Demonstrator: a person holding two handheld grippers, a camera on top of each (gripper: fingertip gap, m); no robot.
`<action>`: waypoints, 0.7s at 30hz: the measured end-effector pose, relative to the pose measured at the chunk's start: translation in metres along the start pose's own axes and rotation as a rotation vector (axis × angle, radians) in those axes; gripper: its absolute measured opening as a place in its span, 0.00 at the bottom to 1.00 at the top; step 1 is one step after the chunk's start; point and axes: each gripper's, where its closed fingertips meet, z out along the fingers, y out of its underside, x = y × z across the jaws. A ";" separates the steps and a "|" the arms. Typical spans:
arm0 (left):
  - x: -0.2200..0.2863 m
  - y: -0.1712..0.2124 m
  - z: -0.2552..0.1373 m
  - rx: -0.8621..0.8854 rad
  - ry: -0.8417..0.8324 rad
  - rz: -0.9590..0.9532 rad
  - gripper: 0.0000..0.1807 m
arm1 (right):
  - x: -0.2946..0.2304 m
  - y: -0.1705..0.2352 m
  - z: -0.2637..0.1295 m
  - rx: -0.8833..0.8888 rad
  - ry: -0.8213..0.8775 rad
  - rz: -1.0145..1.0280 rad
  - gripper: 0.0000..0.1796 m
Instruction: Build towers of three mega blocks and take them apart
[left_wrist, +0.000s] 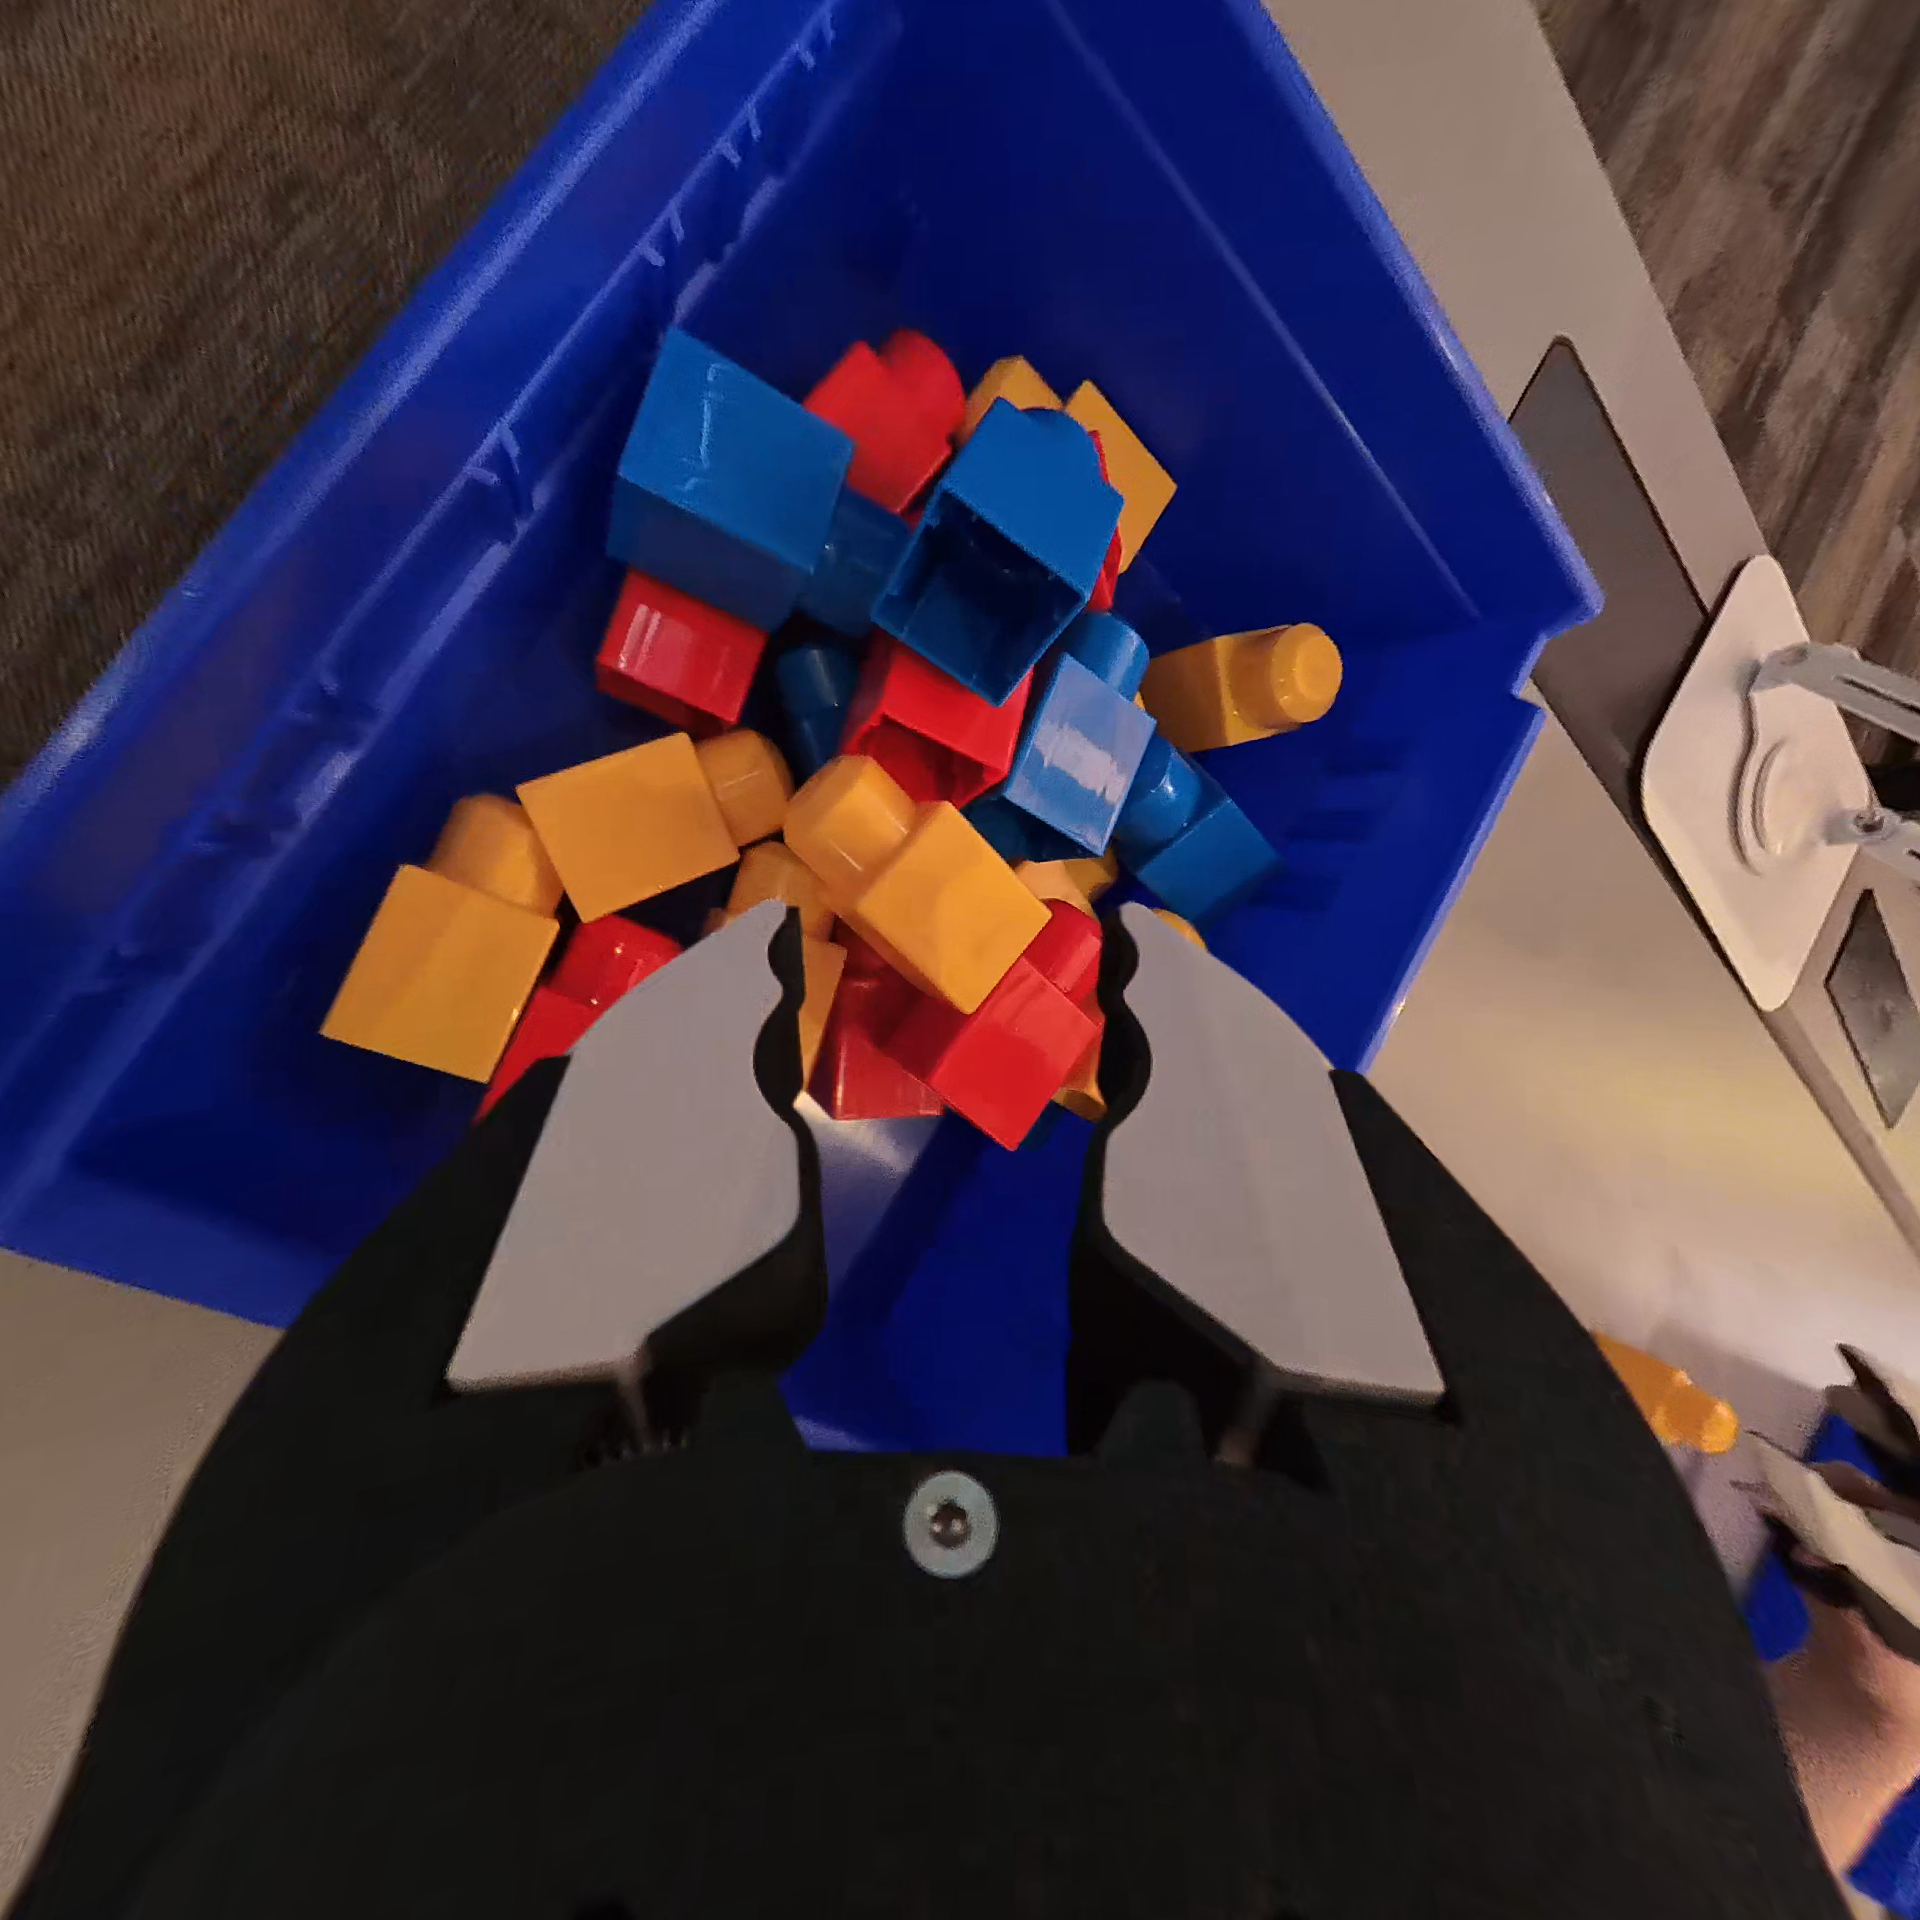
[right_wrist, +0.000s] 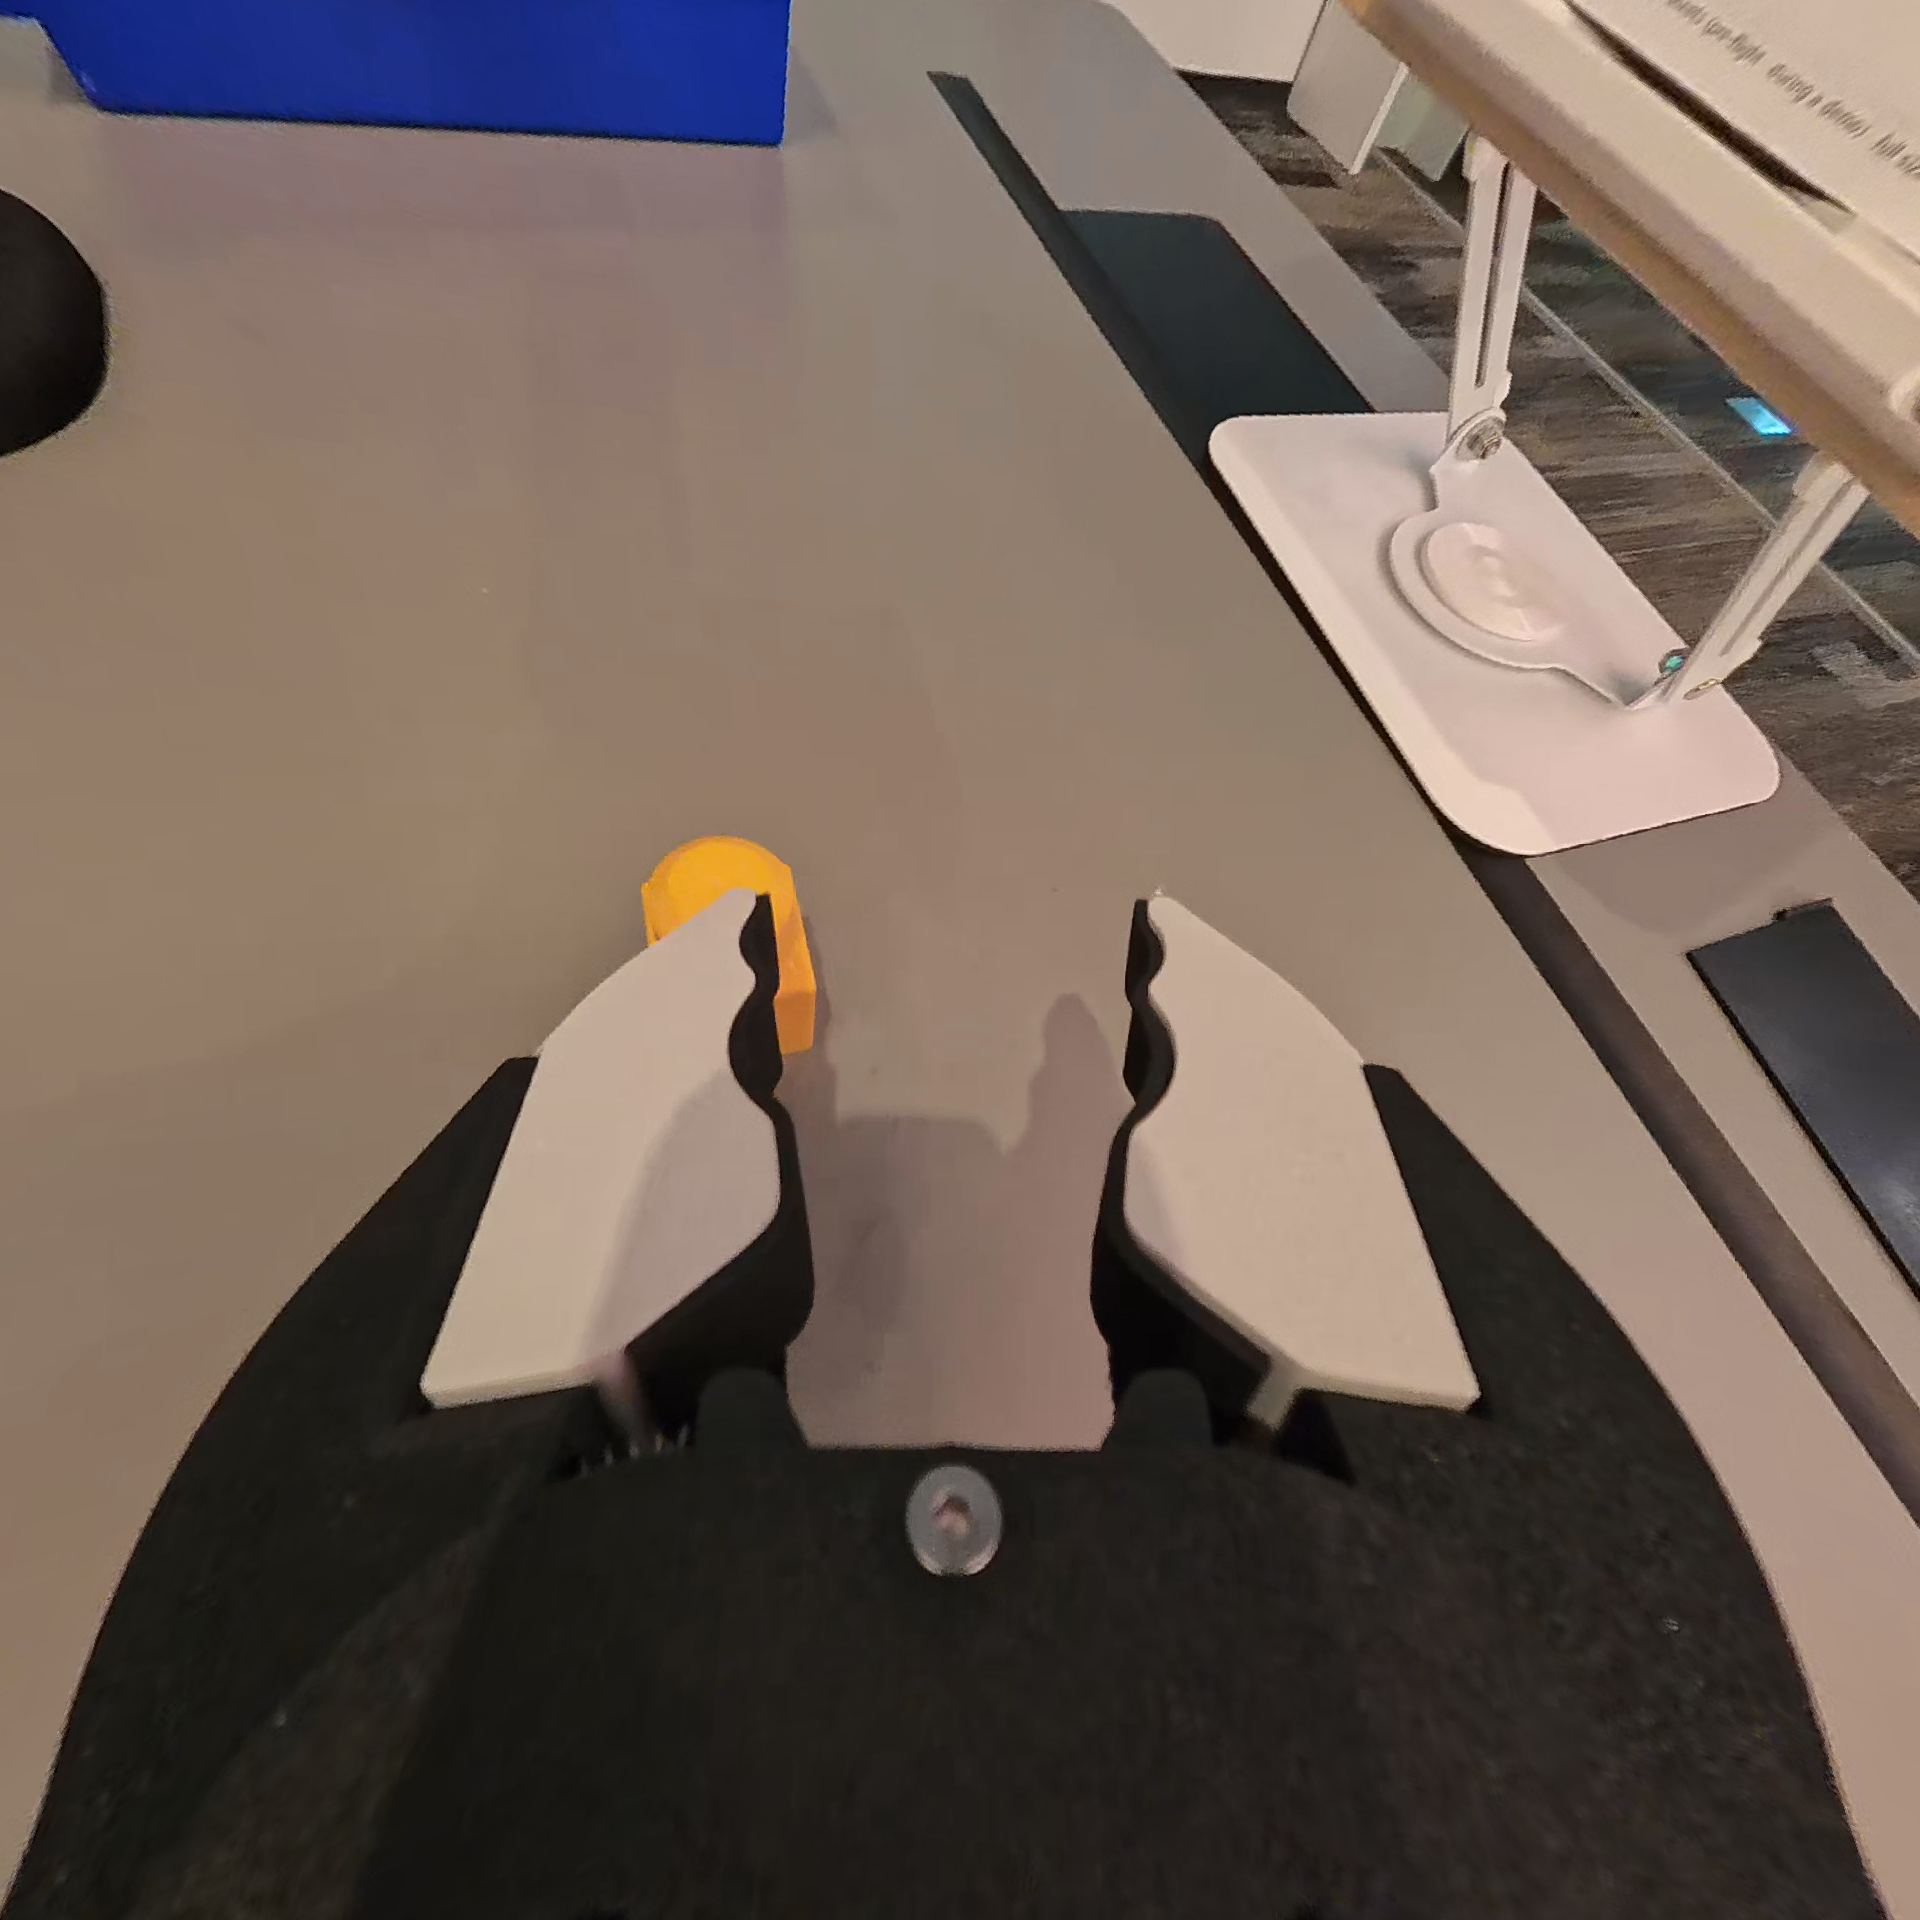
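A blue bin (left_wrist: 1247, 343) holds a heap of red, yellow and blue mega blocks. My left gripper (left_wrist: 951, 925) is open and empty over the near end of the heap, its fingertips either side of a yellow block (left_wrist: 914, 878) and a red block (left_wrist: 1003, 1049). My right gripper (right_wrist: 951, 914) is open and empty just above the grey table (right_wrist: 520, 520). A lone yellow block (right_wrist: 727, 914) stands on the table, partly hidden behind the right gripper's left fingertip. That block also shows in the left wrist view (left_wrist: 1673, 1397) at the right edge.
A white stand base (right_wrist: 1486, 634) with a tilted board above it sits near the table's right edge. A dark strip (right_wrist: 1174, 281) runs along that edge. The bin's side (right_wrist: 416, 62) shows at the far left of the right wrist view. The left gripper's tips are roughly 55 cm from the right gripper's. My left tips are about 55 cm from the white stand base (right_wrist: 1486, 634), my right tips only 25 cm. It turns up in the left wrist view (left_wrist: 1778, 847) as well.
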 end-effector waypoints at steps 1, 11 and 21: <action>0.000 0.001 0.000 -0.007 -0.012 -0.019 0.30 | -0.001 0.000 0.001 0.000 -0.004 -0.002 0.35; 0.002 0.021 0.025 -0.067 -0.115 -0.150 0.30 | -0.001 -0.003 0.000 0.020 -0.009 -0.003 0.35; -0.014 0.019 0.044 -0.122 -0.280 -0.075 0.29 | 0.001 -0.001 -0.001 0.019 -0.013 0.006 0.33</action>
